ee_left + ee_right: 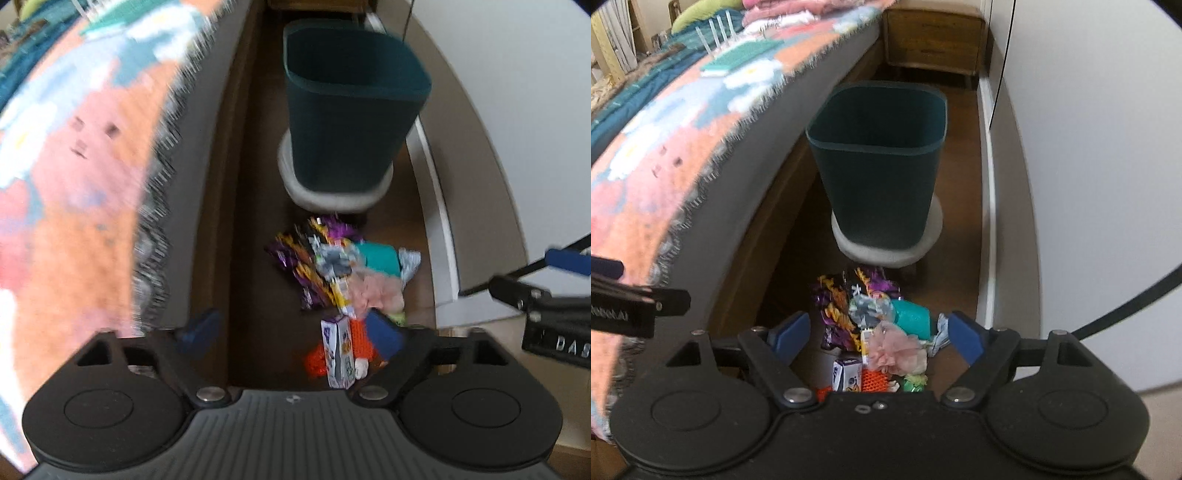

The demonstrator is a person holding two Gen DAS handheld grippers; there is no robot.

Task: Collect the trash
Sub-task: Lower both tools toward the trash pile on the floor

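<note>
A pile of trash lies on the brown floor: purple and yellow wrappers (306,266) (834,310), a teal piece (380,258) (912,317), crumpled pink tissue (373,291) (894,350), a small white and purple carton (338,350) (846,373) and orange mesh (360,339) (873,380). Beyond it a dark teal bin (351,110) (879,166) stands on a round white stool (332,192) (886,254). My left gripper (291,334) hovers open above the pile's near end. My right gripper (877,336) is open above the pile, nothing pressed between its pads.
A bed with a colourful fringed blanket (74,184) (665,147) runs along the left. A white wall with a baseboard (439,221) (990,221) closes the right. A wooden nightstand (934,40) stands behind the bin. The trash lies in the narrow floor strip between them.
</note>
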